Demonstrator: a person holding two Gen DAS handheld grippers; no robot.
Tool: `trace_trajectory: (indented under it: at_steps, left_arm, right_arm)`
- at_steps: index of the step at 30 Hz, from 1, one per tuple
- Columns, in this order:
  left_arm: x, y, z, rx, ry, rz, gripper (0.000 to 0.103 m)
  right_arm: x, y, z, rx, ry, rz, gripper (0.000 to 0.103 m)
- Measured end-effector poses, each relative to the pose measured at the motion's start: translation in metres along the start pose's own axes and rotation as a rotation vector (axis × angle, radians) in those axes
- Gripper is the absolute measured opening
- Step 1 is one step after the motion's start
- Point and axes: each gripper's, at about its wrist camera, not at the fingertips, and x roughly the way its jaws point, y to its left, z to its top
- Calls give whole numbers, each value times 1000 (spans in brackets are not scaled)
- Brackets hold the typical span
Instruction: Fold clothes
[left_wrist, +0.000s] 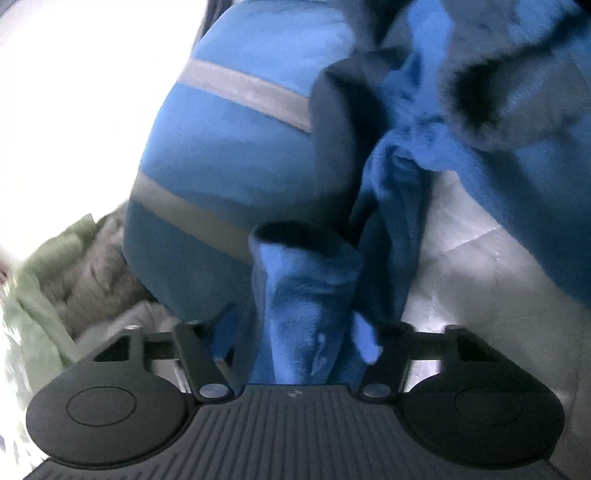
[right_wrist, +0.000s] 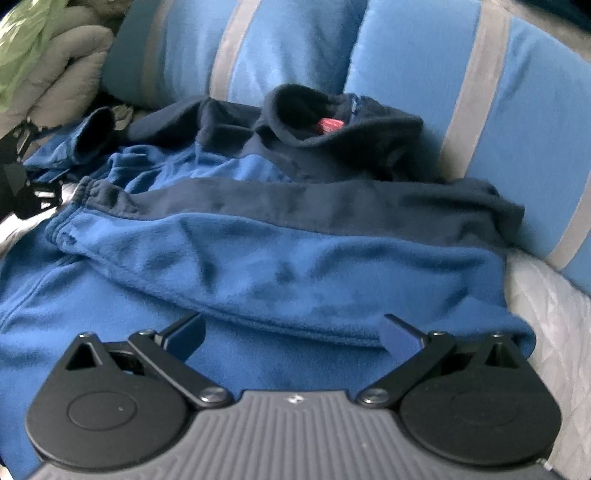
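A blue fleece jacket (right_wrist: 280, 258) with a navy band and a navy collar (right_wrist: 306, 110) lies crumpled on the bed. In the left wrist view one of its sleeves (left_wrist: 306, 295), dark inside the cuff, stands bunched between the fingers of my left gripper (left_wrist: 295, 332), which is shut on it. The rest of the jacket (left_wrist: 461, 110) hangs rumpled behind the sleeve. My right gripper (right_wrist: 293, 328) hovers low over the jacket's blue body, open, with nothing between its fingers. A second cuff (right_wrist: 96, 129) lies at the far left of the right wrist view.
Two blue pillows with grey stripes (right_wrist: 424, 92) (left_wrist: 240, 129) stand right behind the jacket. A white quilted bedcover (right_wrist: 554, 314) (left_wrist: 480, 277) shows to the right. Green and grey clothes (right_wrist: 44, 55) (left_wrist: 55, 277) are piled at the left.
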Motion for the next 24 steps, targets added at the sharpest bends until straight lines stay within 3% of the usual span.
trace_trajectory:
  at_steps: [2, 5, 8, 11, 15, 18, 24]
  left_arm:
    - [1, 4, 2, -11, 7, 13, 26]
    - [4, 17, 4, -74, 18, 27, 15]
    - [1, 55, -1, -254, 41, 36, 14]
    - [-1, 103, -18, -512, 87, 33, 14]
    - [-2, 163, -69, -909, 211, 36, 13]
    - [-6, 191, -127, -1228, 342, 15, 12]
    - [-21, 184, -224, -1521, 508, 19, 11]
  right_arm:
    - [2, -3, -2, 34, 12, 3, 103]
    - [3, -5, -4, 72, 23, 7, 103]
    - [0, -3, -4, 79, 20, 18, 103]
    - [-4, 3, -4, 56, 4, 23, 103]
    - [-9, 17, -1, 14, -23, 48, 103]
    - [-11, 31, 3, -28, -40, 60, 103]
    - [-12, 75, 15, -141, -111, 91, 103]
